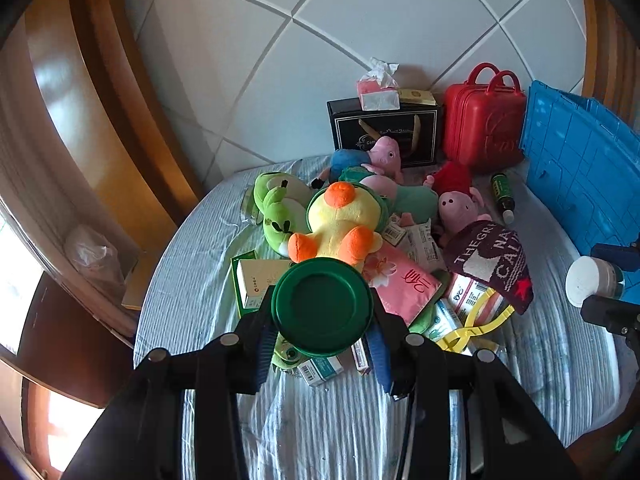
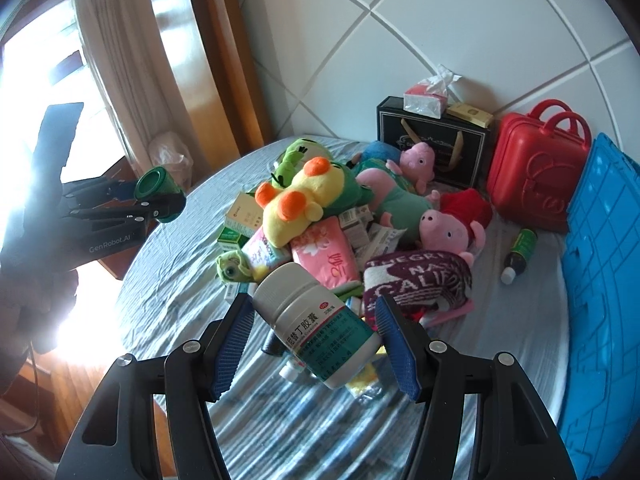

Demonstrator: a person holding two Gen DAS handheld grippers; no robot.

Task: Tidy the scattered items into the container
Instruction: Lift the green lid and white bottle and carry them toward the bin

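Note:
My left gripper (image 1: 322, 320) is shut on a round green cup (image 1: 322, 306), held above the pile with its base toward the camera. The right wrist view shows that cup (image 2: 154, 184) and the left gripper (image 2: 160, 202) at the far left. My right gripper (image 2: 314, 312) is shut on a white medicine bottle (image 2: 316, 324) with a teal label, tilted across the pads. The blue crate (image 2: 600, 300) stands at the right edge of the bed. Below lie a yellow duck plush (image 1: 340, 224), a green frog plush (image 1: 276, 212), pig plushes (image 2: 448, 232), a pink tissue pack (image 2: 328, 256), a maroon towel (image 2: 416, 280) and several medicine boxes.
A red toy suitcase (image 2: 536, 172) and a black gift bag (image 2: 432, 148) with a tissue pack on top stand against the tiled wall. A dark green bottle (image 2: 520, 252) lies beside the crate. Wooden panelling and a curtain flank the bed's left side. A striped sheet (image 1: 320, 420) covers the bed.

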